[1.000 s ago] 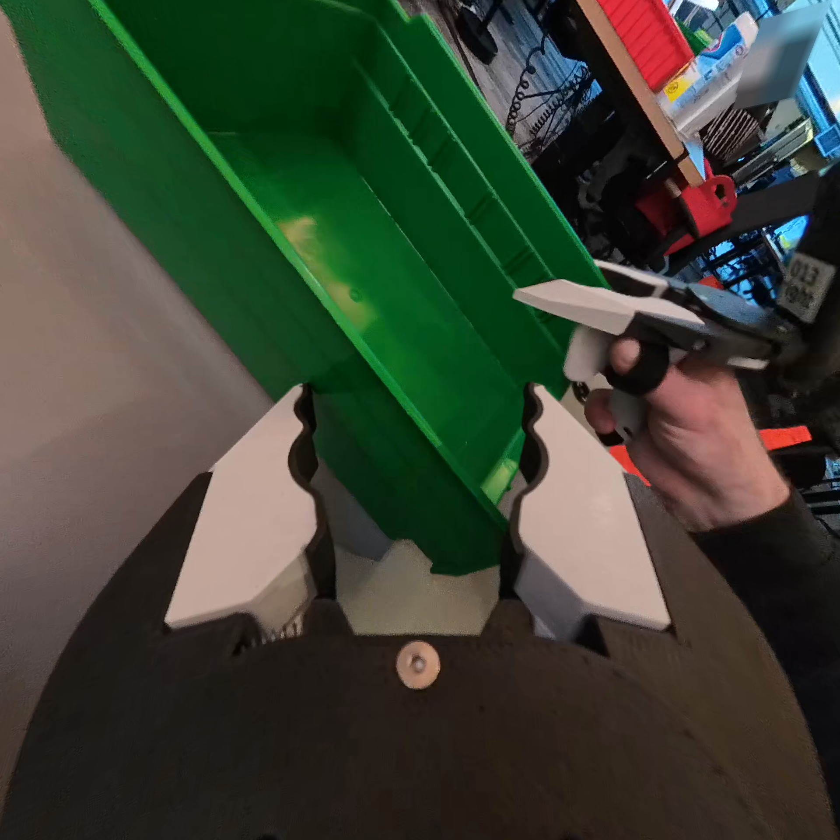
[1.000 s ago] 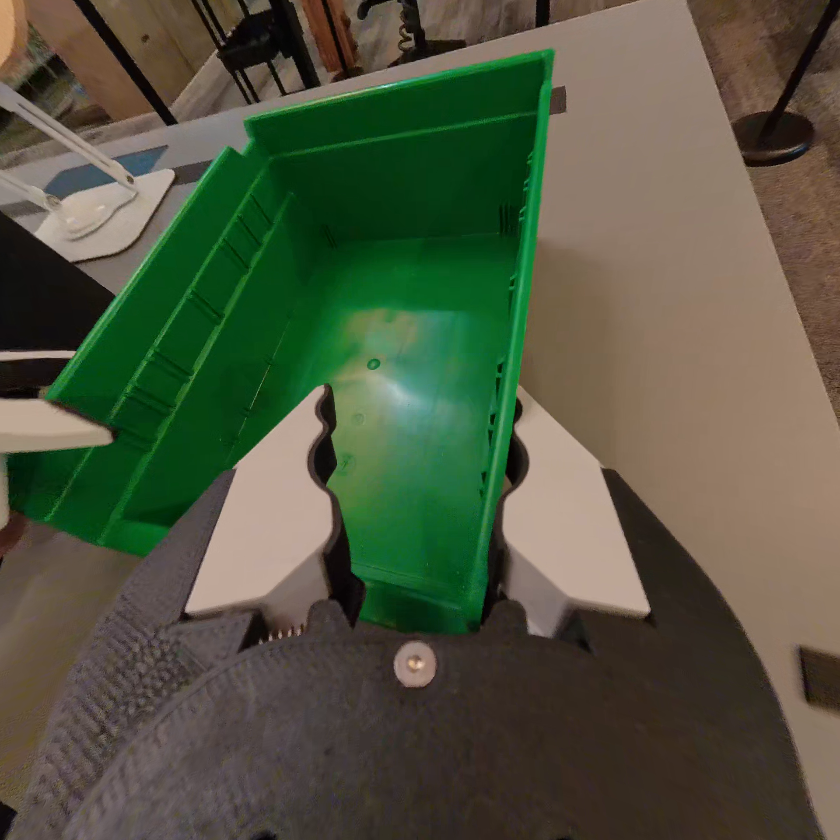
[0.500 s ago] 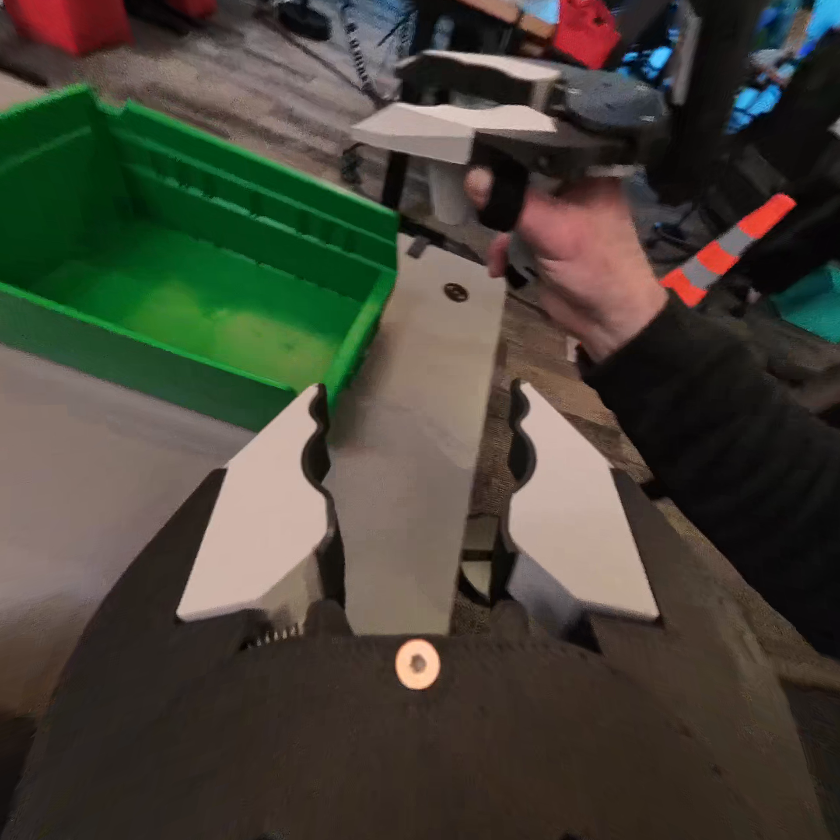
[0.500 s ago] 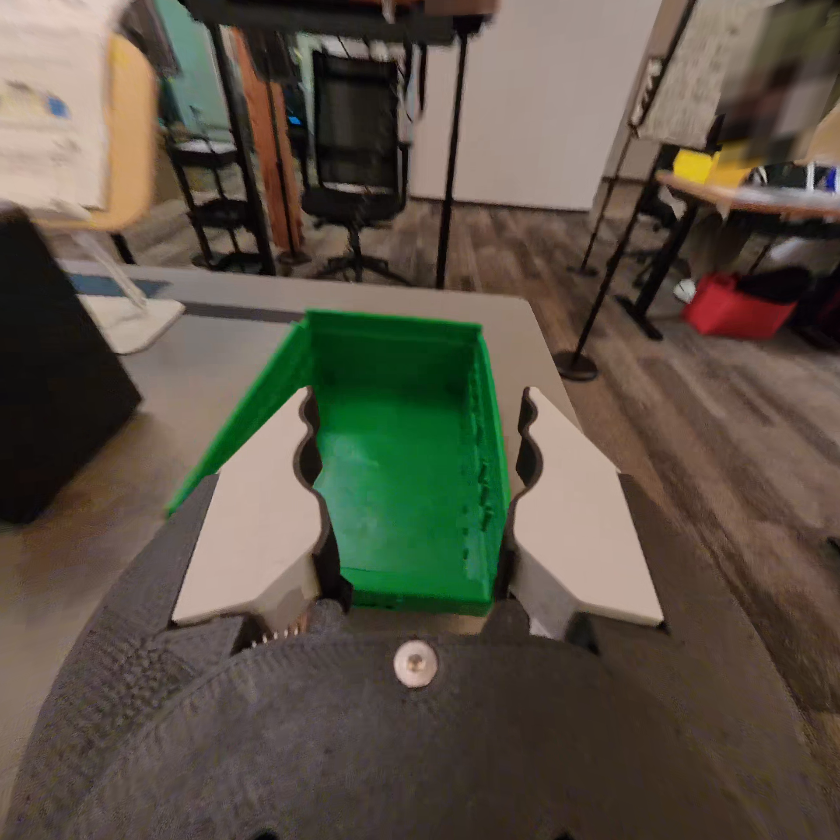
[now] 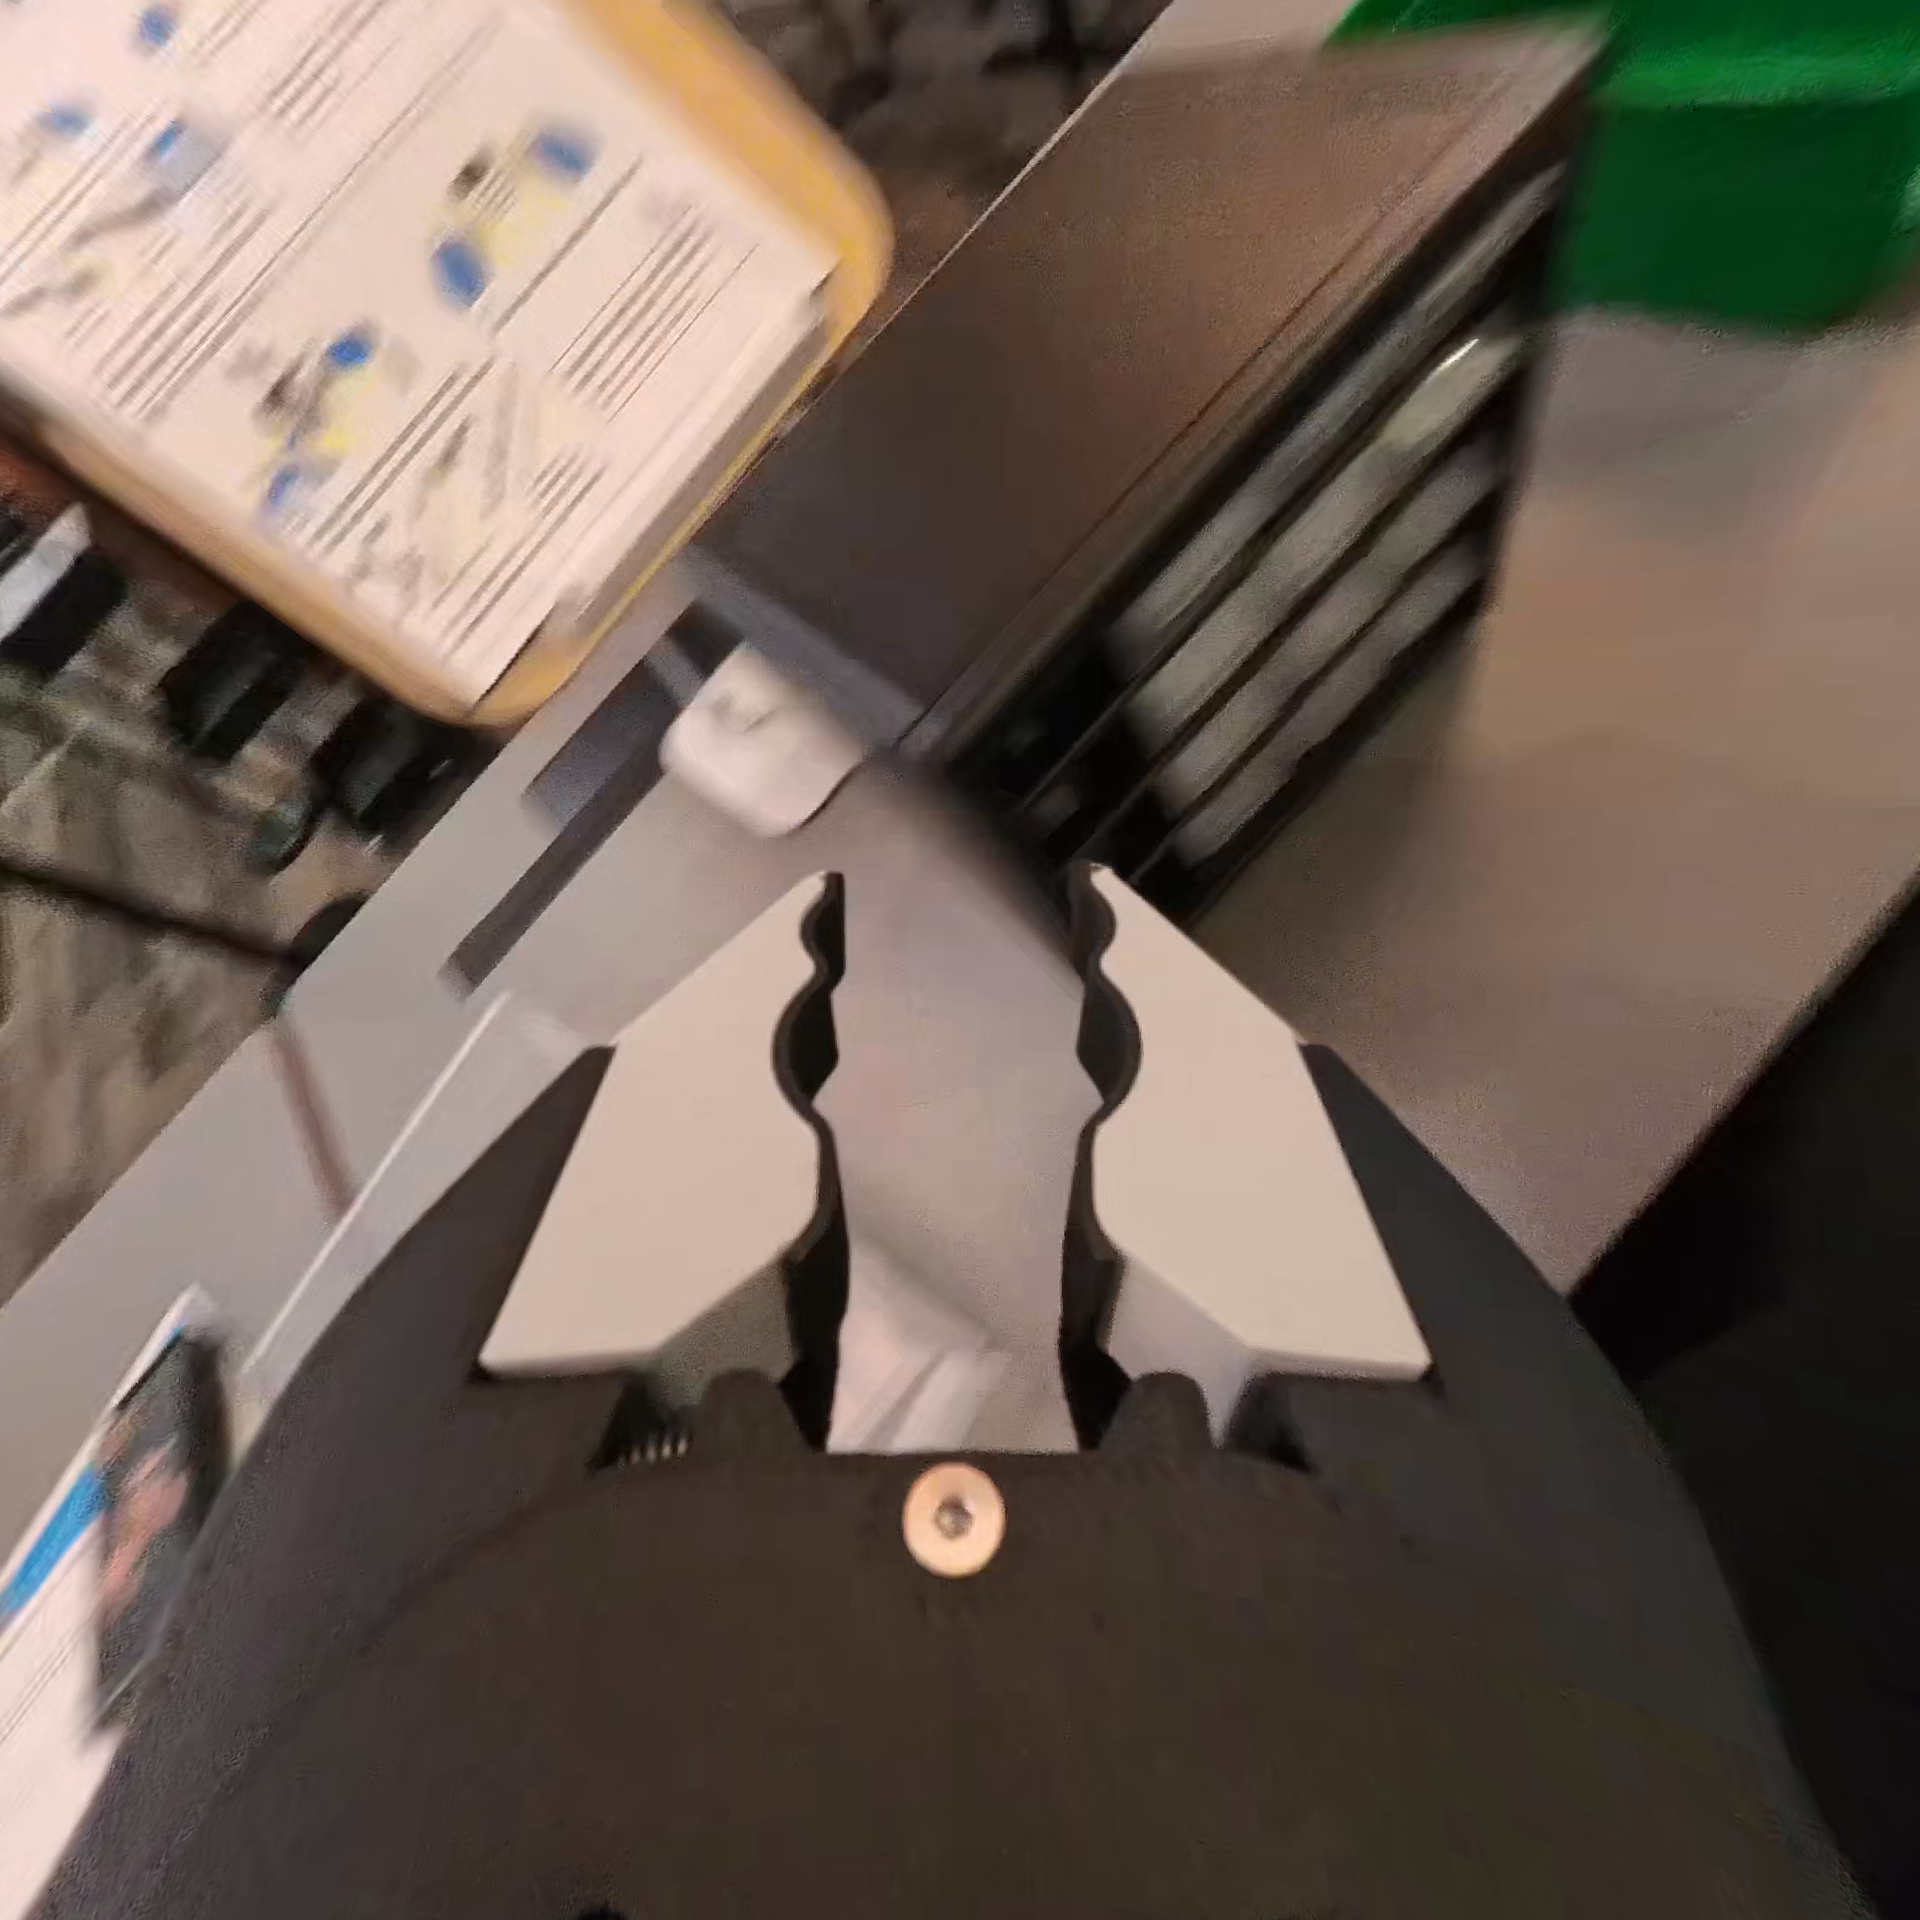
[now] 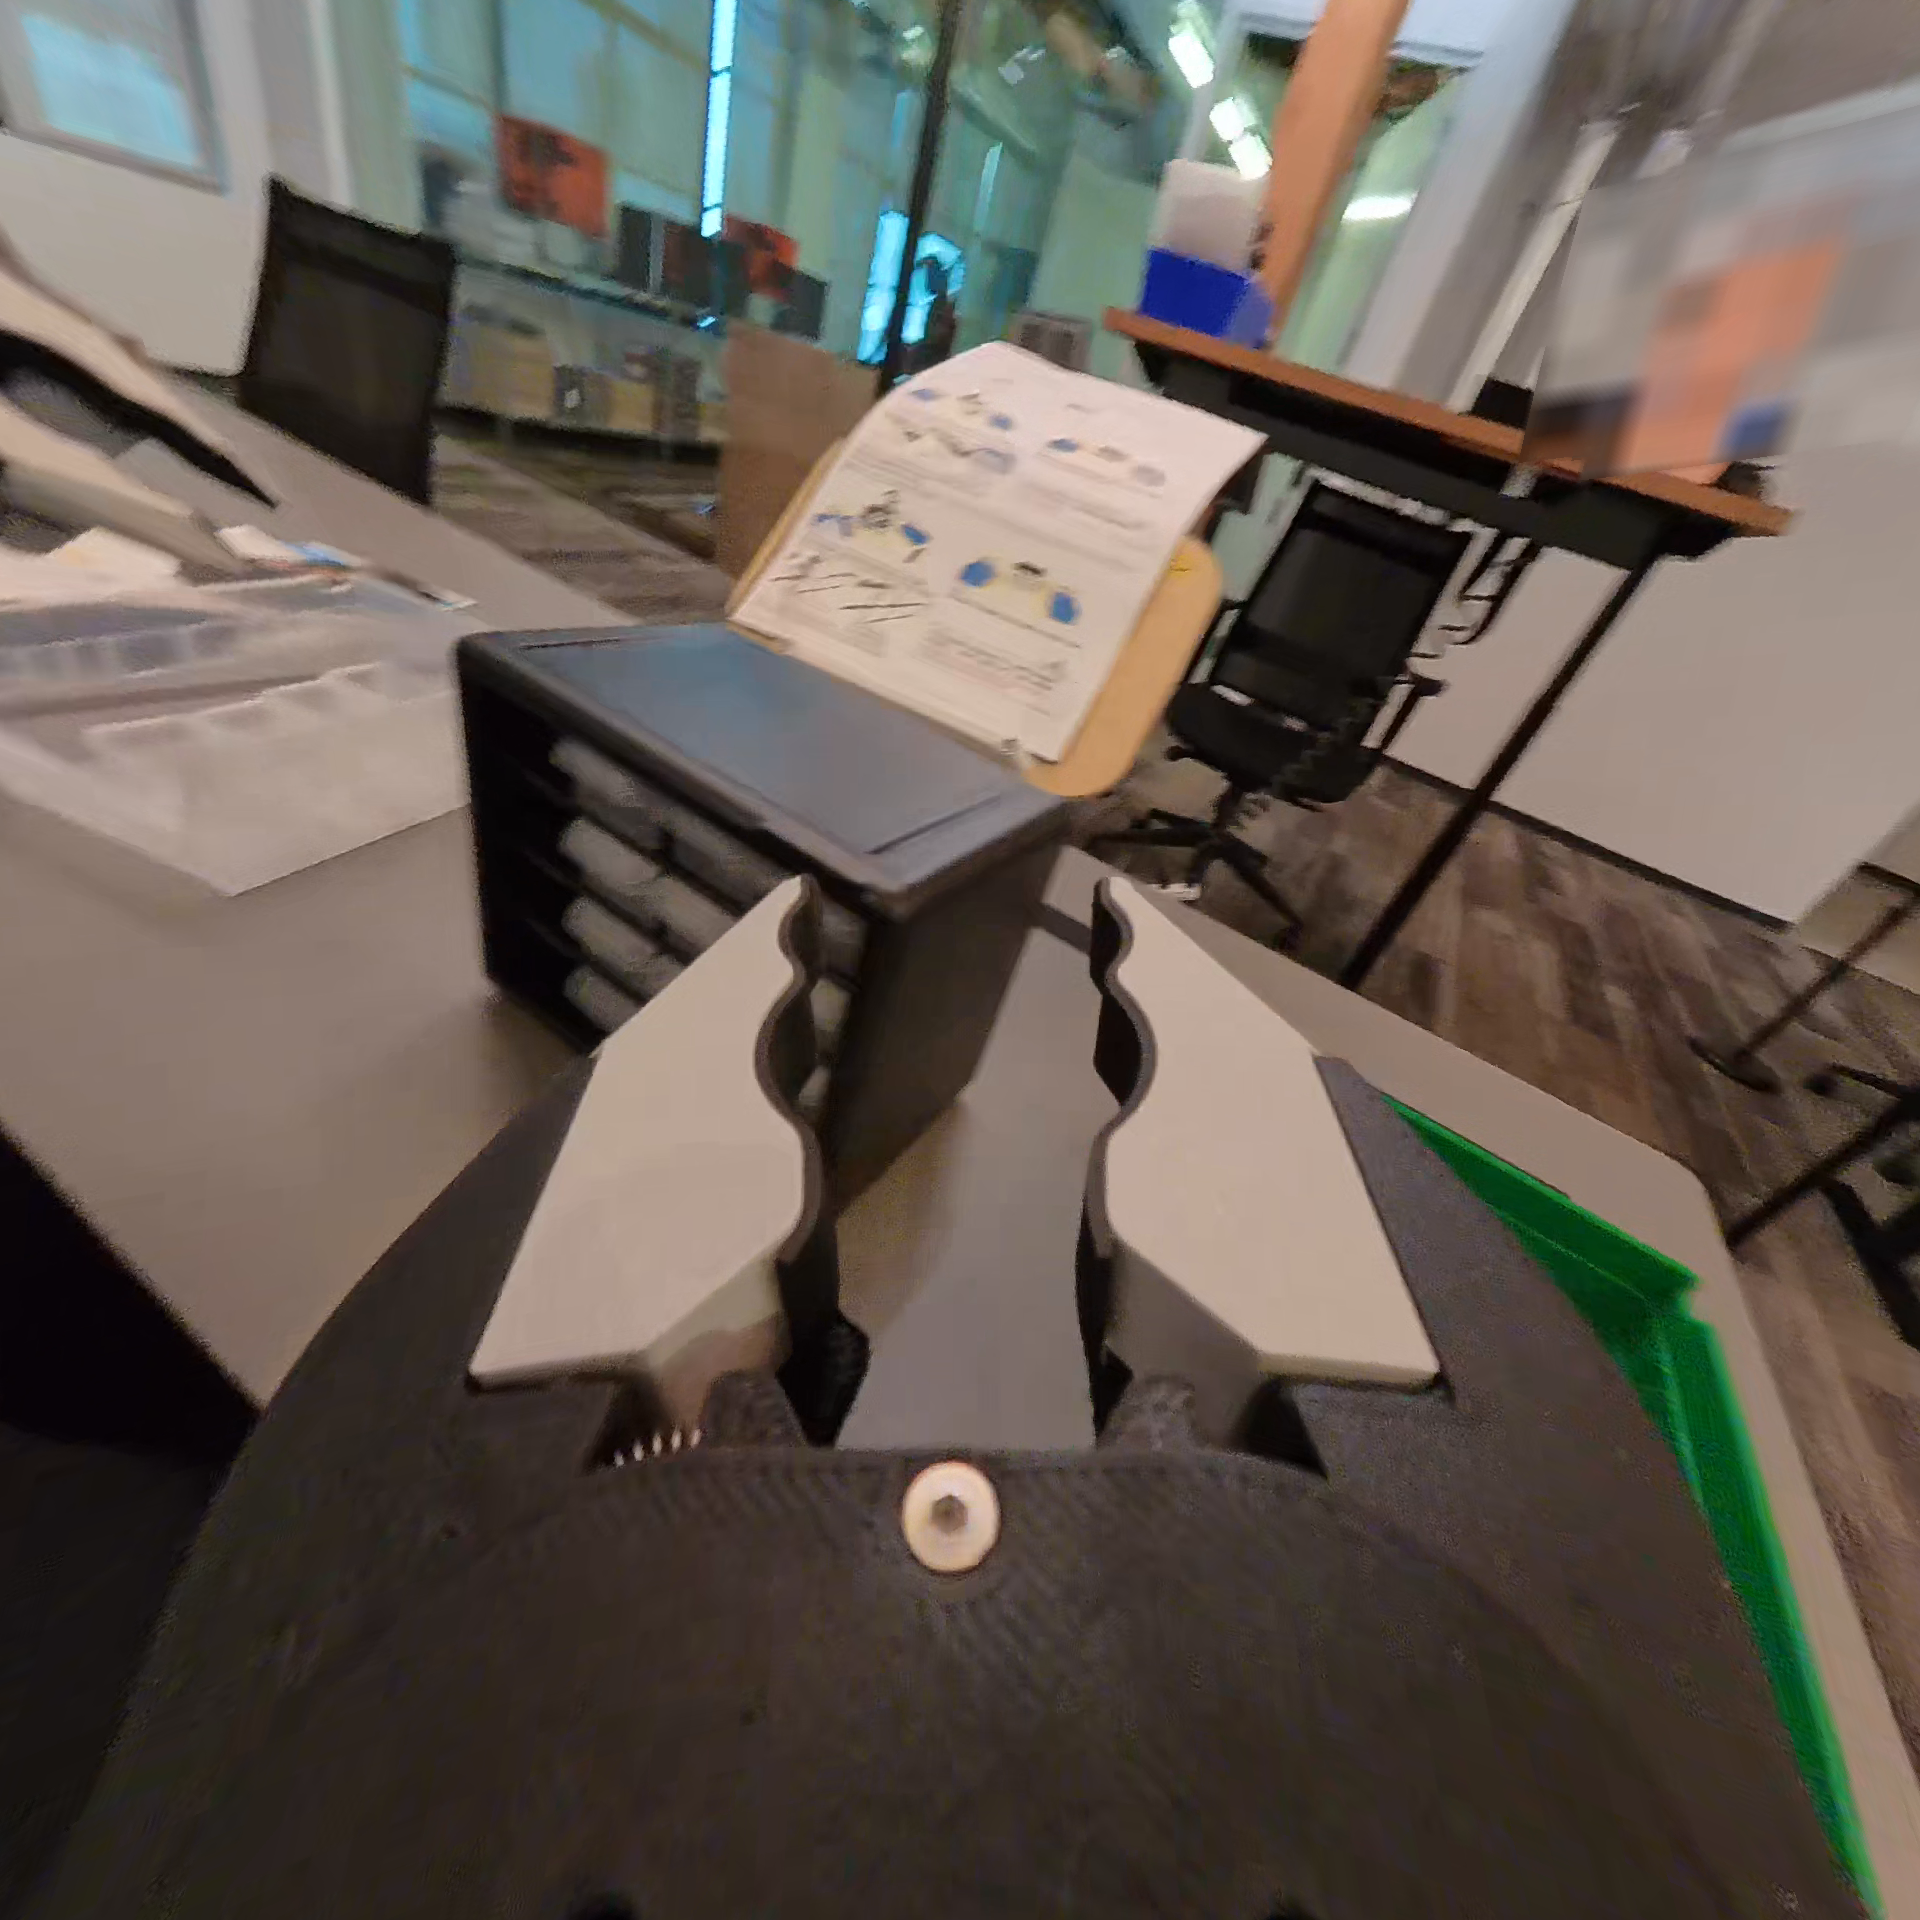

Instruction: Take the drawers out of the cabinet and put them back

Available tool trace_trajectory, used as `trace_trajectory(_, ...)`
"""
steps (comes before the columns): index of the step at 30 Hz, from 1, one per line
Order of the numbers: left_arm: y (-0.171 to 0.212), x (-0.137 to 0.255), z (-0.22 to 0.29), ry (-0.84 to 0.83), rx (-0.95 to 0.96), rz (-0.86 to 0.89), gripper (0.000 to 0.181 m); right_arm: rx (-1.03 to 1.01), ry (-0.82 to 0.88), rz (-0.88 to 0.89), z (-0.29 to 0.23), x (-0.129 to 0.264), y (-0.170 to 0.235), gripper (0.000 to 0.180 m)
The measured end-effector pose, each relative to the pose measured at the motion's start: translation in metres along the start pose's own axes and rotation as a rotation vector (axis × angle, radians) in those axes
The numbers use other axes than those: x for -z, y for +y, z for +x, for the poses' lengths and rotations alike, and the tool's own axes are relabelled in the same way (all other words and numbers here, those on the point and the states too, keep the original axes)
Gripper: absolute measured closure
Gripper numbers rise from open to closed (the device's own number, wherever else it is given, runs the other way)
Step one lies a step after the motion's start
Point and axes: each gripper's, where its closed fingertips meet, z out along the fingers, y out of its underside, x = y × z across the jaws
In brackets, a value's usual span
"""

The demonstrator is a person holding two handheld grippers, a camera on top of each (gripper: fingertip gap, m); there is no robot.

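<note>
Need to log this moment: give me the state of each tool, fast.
Left tool: open, holding nothing, aimed toward the black cabinet.
Right tool: open, holding nothing, the green bin off to its right.

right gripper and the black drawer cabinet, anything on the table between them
Nothing: in the right wrist view only bare grey table lies between the open right gripper and the black plastic drawer cabinet; the green plastic bin sits off right.

Bare bench [image 6: 312,1039] lies open before the cabinet [image 6: 748,821] front. The green bin [image 6: 1621,1309] blocks the right edge. A clipboard stand [image 6: 1039,582] rises directly behind the cabinet.
</note>
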Motion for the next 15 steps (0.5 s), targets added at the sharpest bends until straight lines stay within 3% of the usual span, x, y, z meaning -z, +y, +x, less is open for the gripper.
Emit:
trace_trajectory(4,0.109,0.016,-0.067,0.007,0.038,-0.224,0.144,0.042,-0.138,-0.065,-0.061,-0.020,-0.003,0.131)
trace_trajectory(9,0.222,0.007,-0.086,0.105,-0.028,-0.492,0.143,0.033,-0.295,-0.128,-0.124,-0.037,0.002,0.134)
trace_trajectory(12,0.268,-0.002,-0.085,0.130,-0.089,-0.645,0.143,0.086,-0.337,-0.188,-0.149,-0.048,0.019,0.132)
trace_trajectory(15,0.285,-0.012,-0.083,0.138,-0.057,-0.661,0.143,0.164,-0.270,-0.216,-0.132,-0.066,0.036,0.129)
